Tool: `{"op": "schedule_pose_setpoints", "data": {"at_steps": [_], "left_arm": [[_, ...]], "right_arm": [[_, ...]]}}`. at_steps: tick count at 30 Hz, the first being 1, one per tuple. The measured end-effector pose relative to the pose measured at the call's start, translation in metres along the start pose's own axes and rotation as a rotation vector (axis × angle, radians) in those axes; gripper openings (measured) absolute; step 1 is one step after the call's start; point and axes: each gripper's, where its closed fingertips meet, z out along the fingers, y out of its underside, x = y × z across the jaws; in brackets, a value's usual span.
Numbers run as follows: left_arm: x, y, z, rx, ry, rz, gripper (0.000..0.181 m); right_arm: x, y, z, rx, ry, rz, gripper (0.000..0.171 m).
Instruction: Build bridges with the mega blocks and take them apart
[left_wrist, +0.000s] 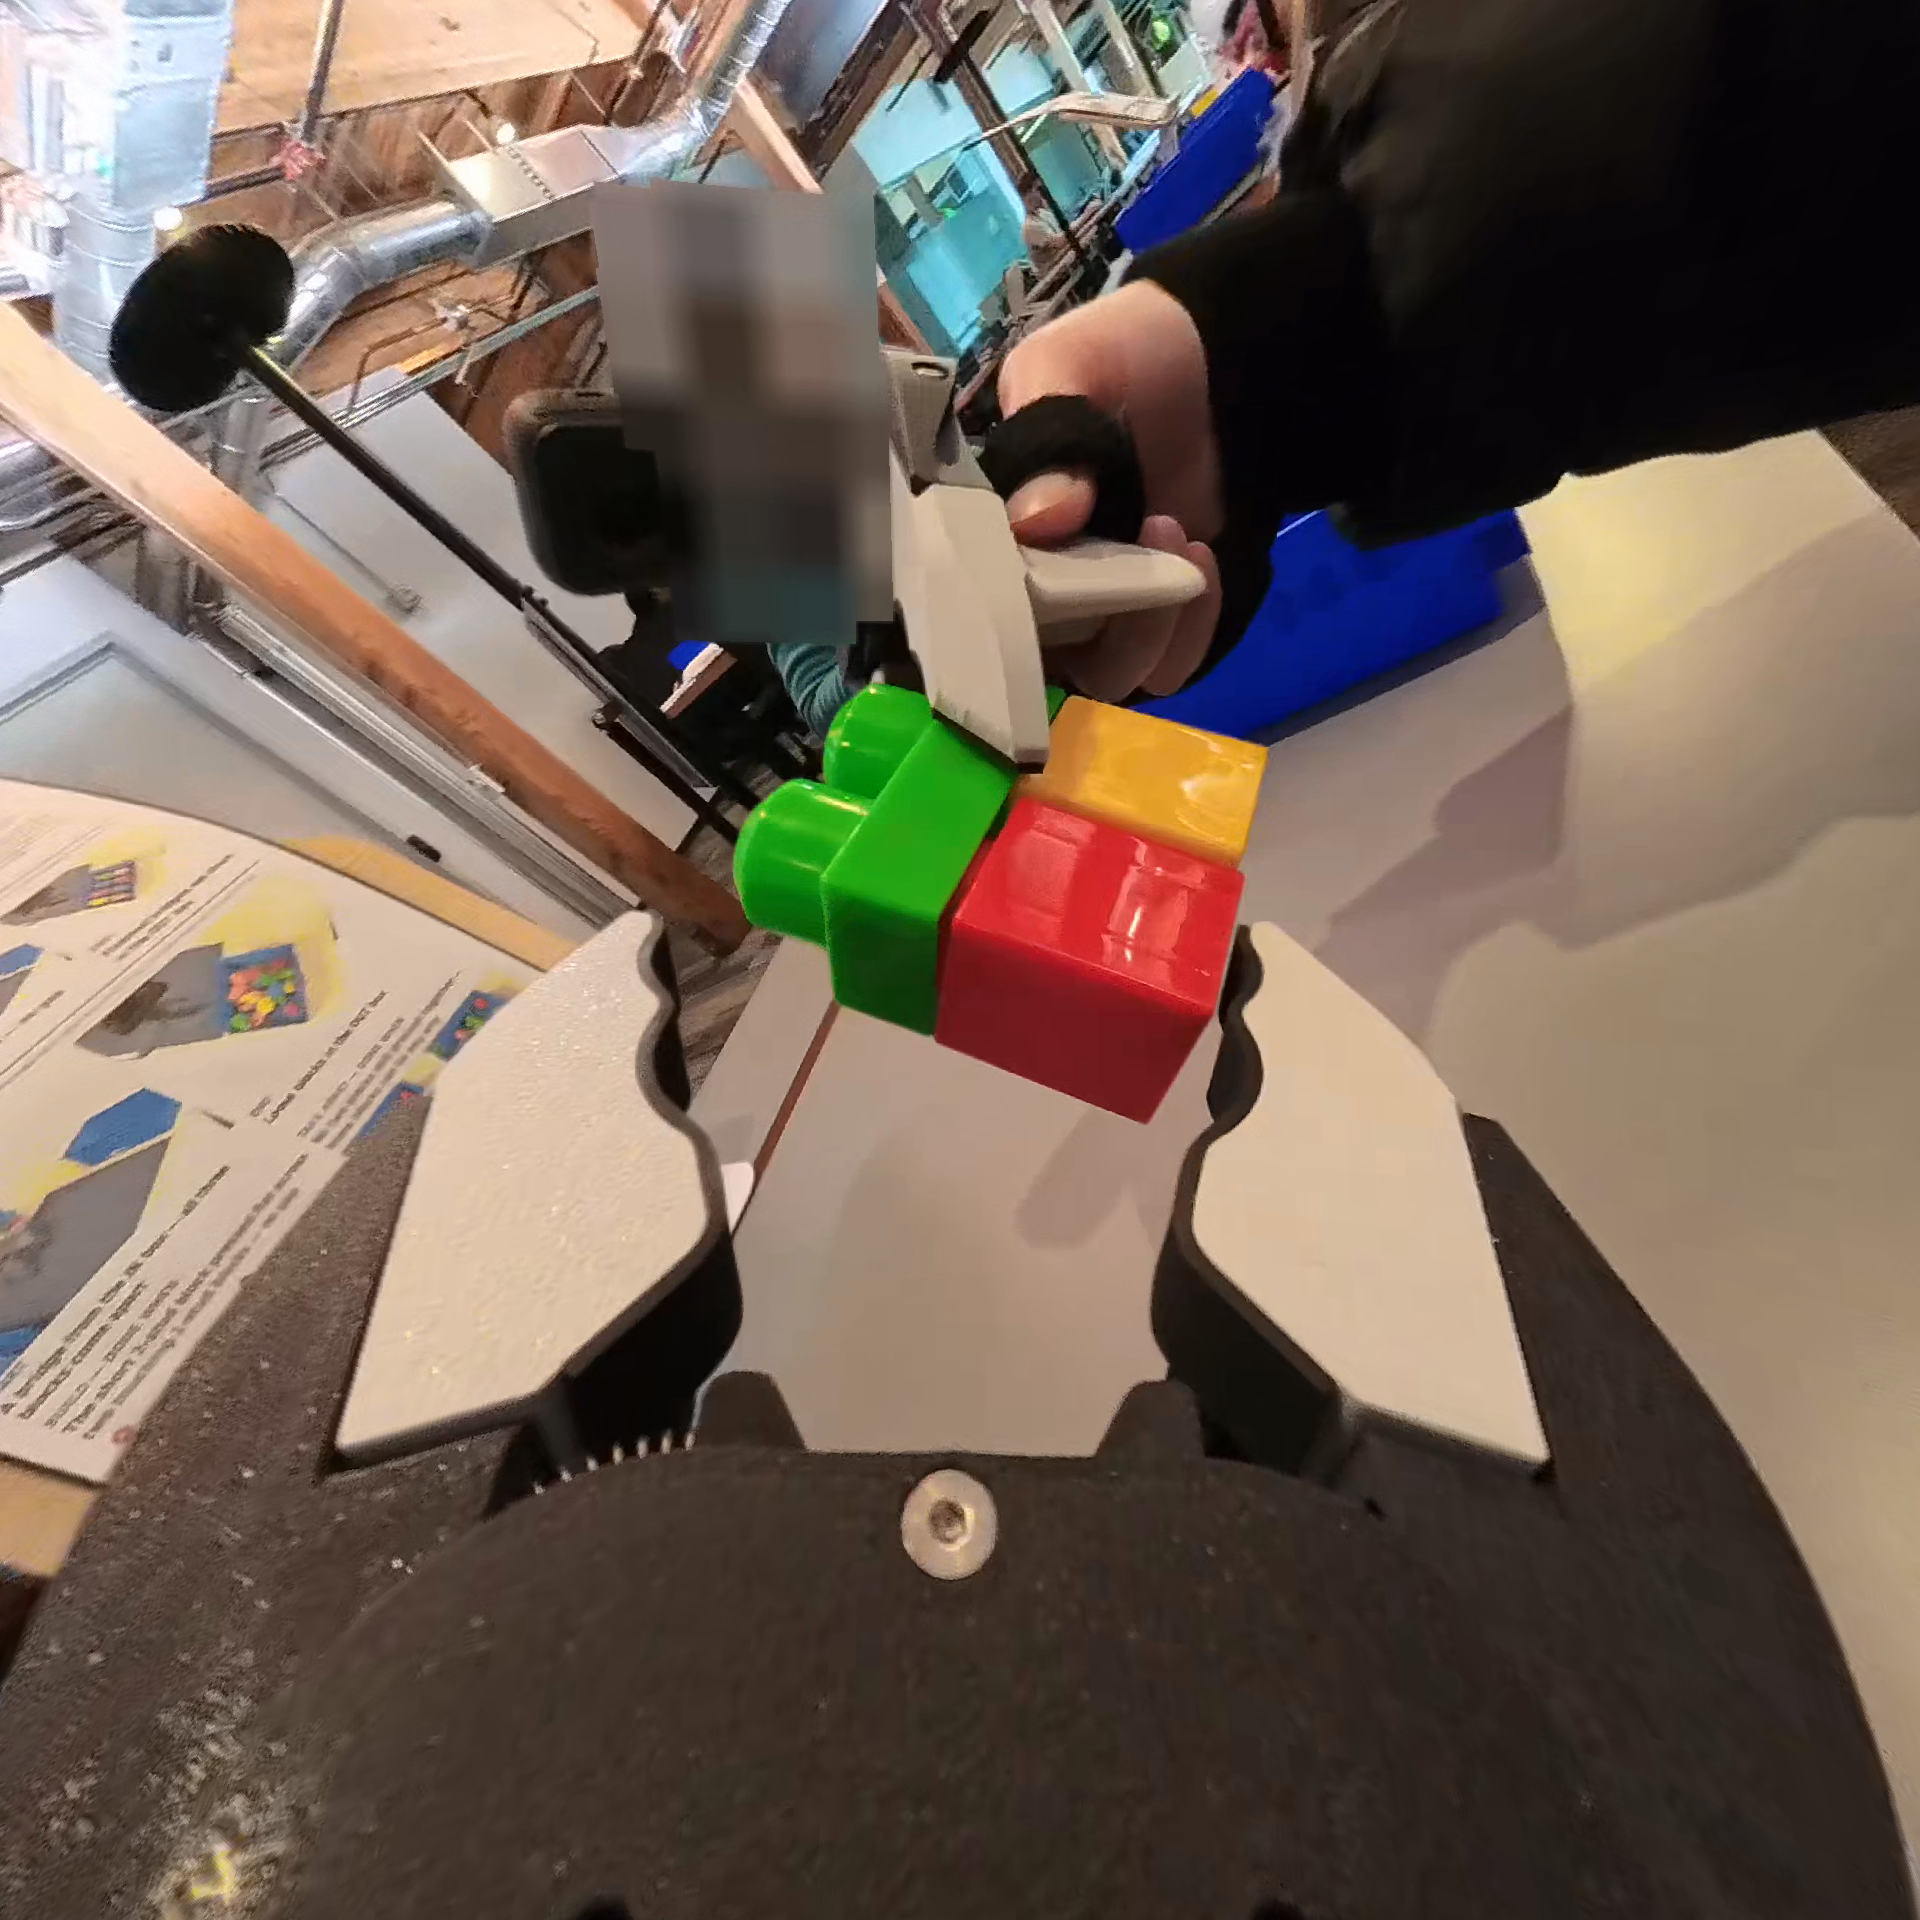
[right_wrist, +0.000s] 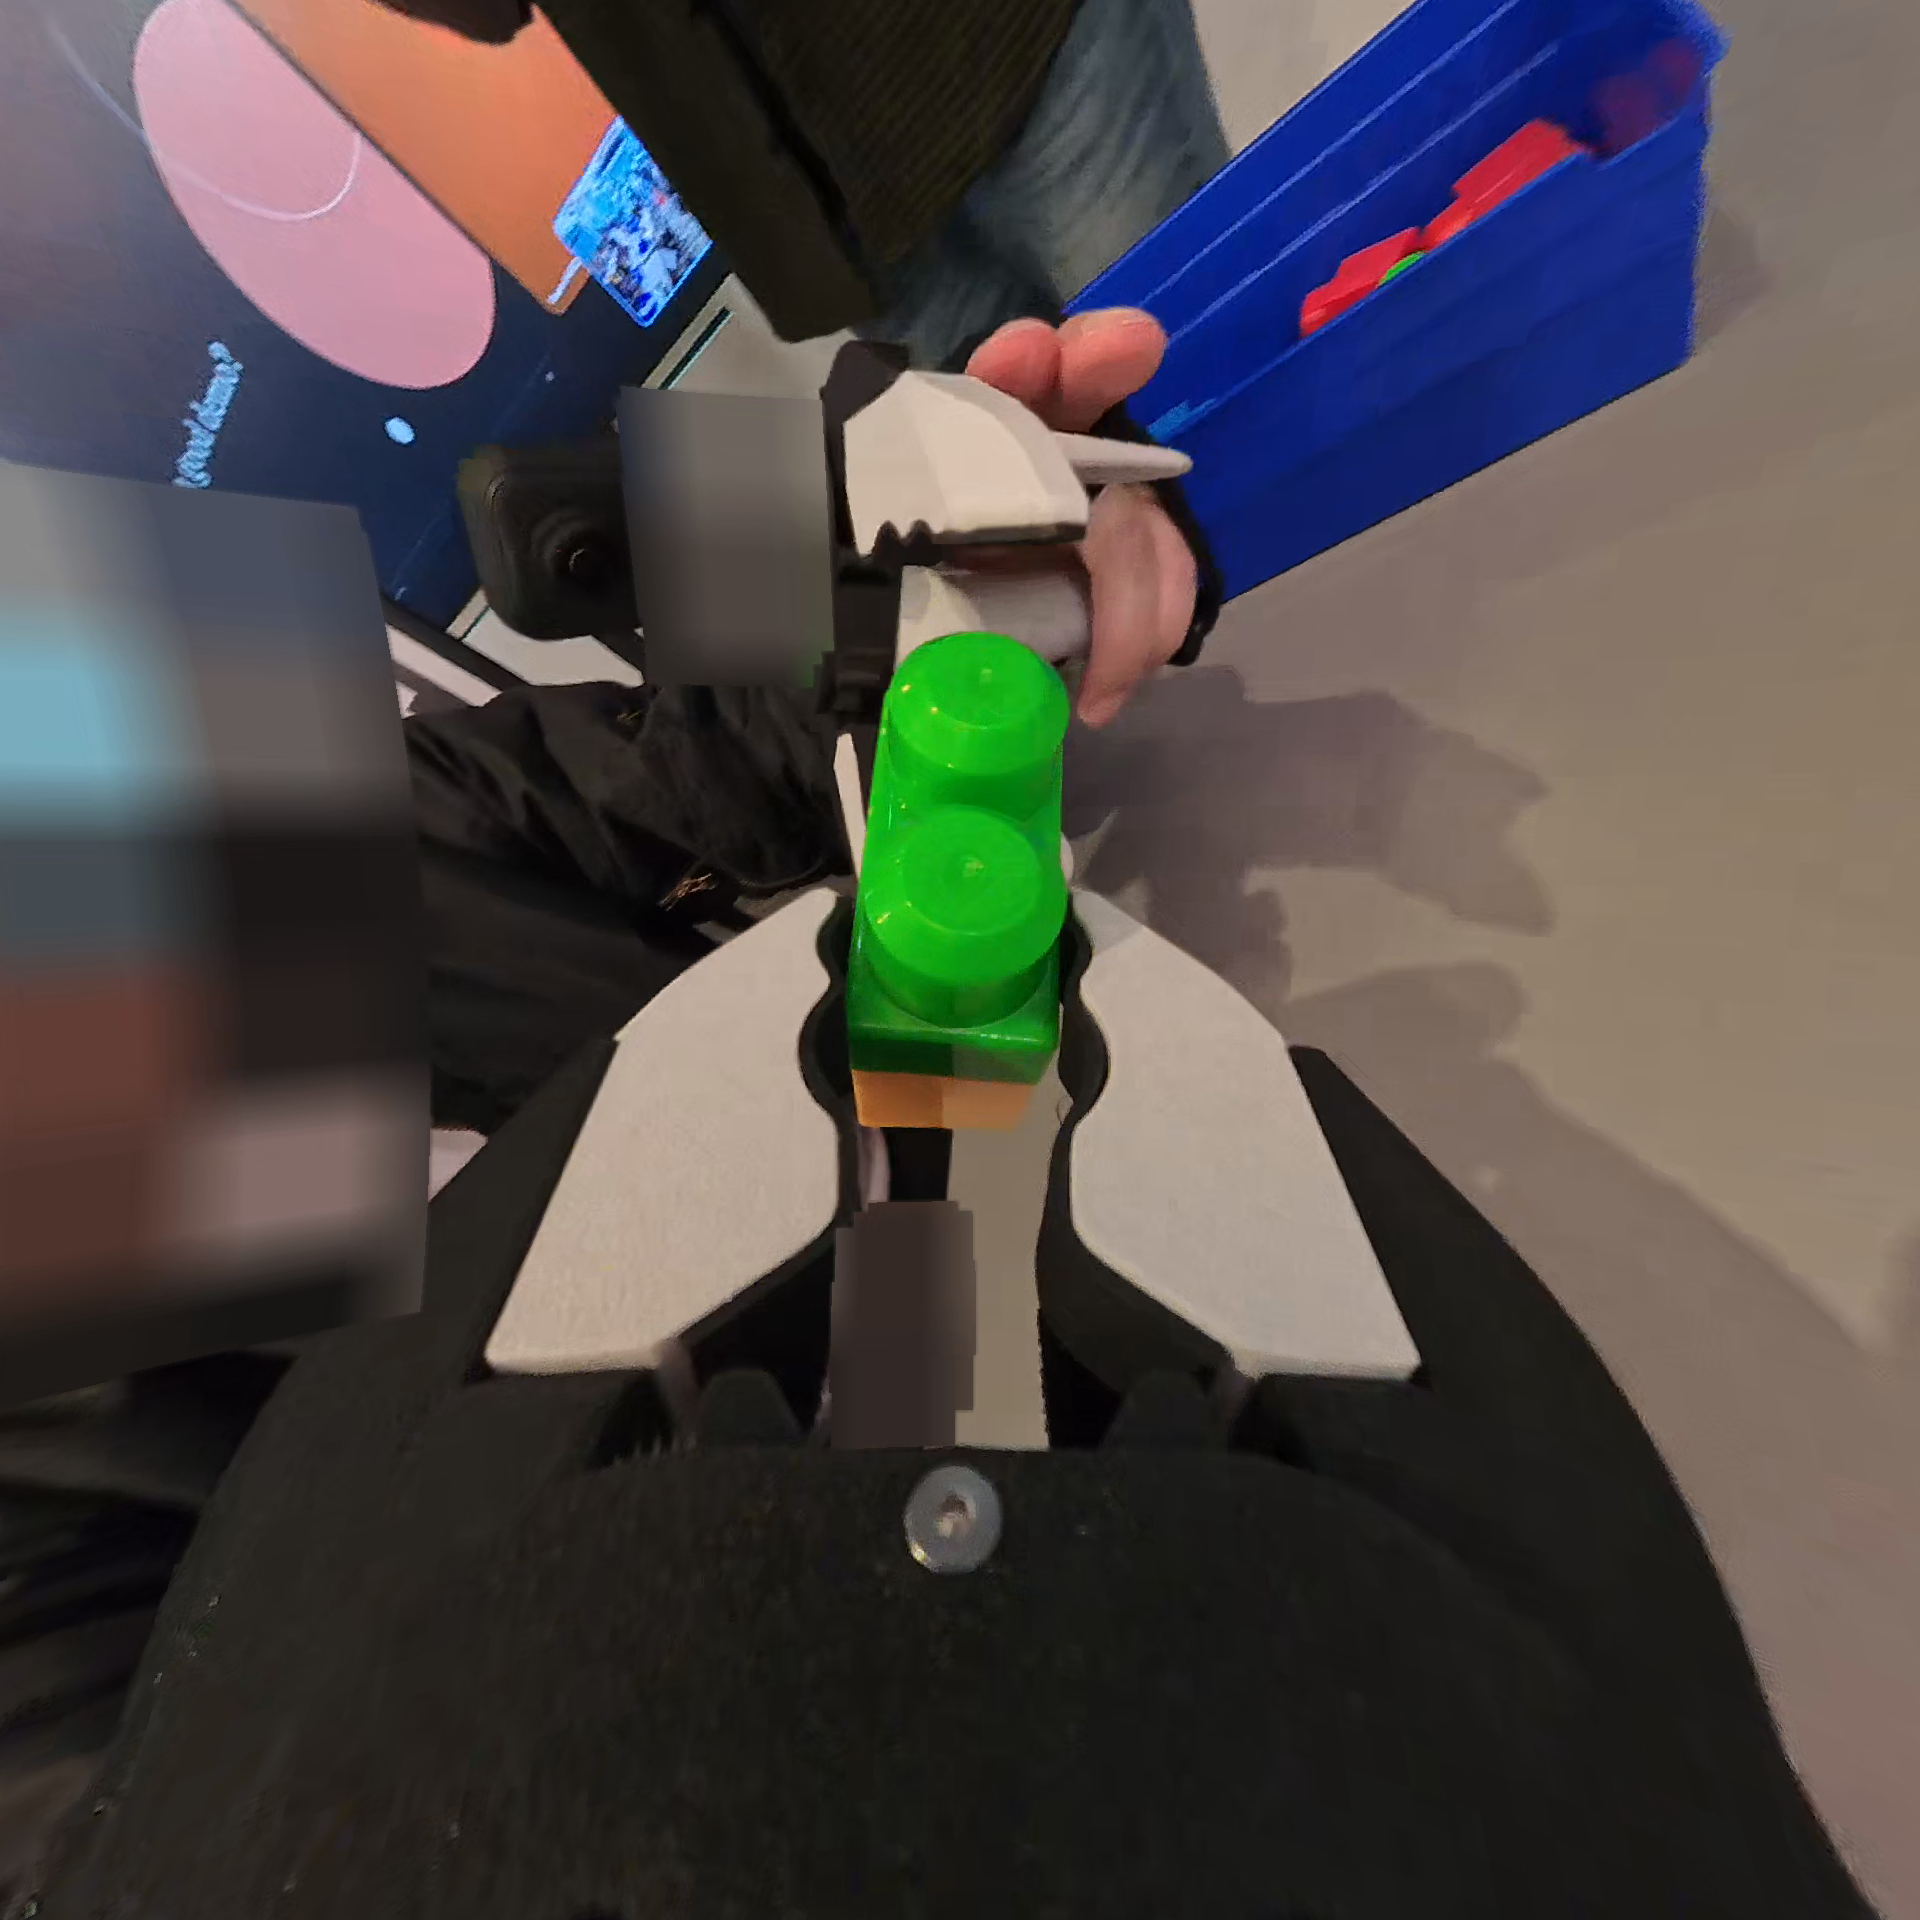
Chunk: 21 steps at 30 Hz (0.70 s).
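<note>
The right gripper (right_wrist: 954, 1013) is closed onto a green block (right_wrist: 961, 883), its two pale fingers pressing the block's sides just below the studs. This green piece has two round studs and sits on top of an orange block (right_wrist: 940, 1099), of which only a strip shows beneath it in the right wrist view.

From the left wrist view the assembly reads more fully: the green block (left_wrist: 894, 883) lies across a red block (left_wrist: 1086, 951) and the orange block (left_wrist: 1153, 774), which stand side by side as two supports, touching each other. The whole small bridge is tilted and held above the grey tabletop (left_wrist: 1558, 1039), casting a shadow on it.

The left gripper (left_wrist: 951, 997) is spread wide. Its right finger (left_wrist: 1340, 1174) lies right at the red block's outer face; its left finger (left_wrist: 551, 1143) stands well apart from the blocks, so it has hold of nothing.

A blue bin (right_wrist: 1455, 343) stands on the tabletop behind the hand holding the left gripper. Inside it lie several red pieces (right_wrist: 1434, 239) with a bit of green among them; how many cannot be told. In the left wrist view the same blue bin (left_wrist: 1382, 613) shows behind the other hand, its contents hidden. A printed instruction sheet (left_wrist: 156, 1039) lies at the left.
</note>
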Motion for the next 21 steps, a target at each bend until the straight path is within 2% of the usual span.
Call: {"op": "schedule_pose_setpoints", "data": {"at_steps": [10, 21], "left_arm": [[0.031, -0.021, 0.008, 0.060, 0.085, 0.072, 0.093], [0.036, -0.009, 0.014, 0.022, 0.056, 0.080, 0.092]], "right_arm": [[-0.019, 0.022, -0.001, -0.126, -0.171, 0.051, 0.036], [-0.009, 0.030, -0.004, -0.148, -0.138, 0.085, 0.036]]}}
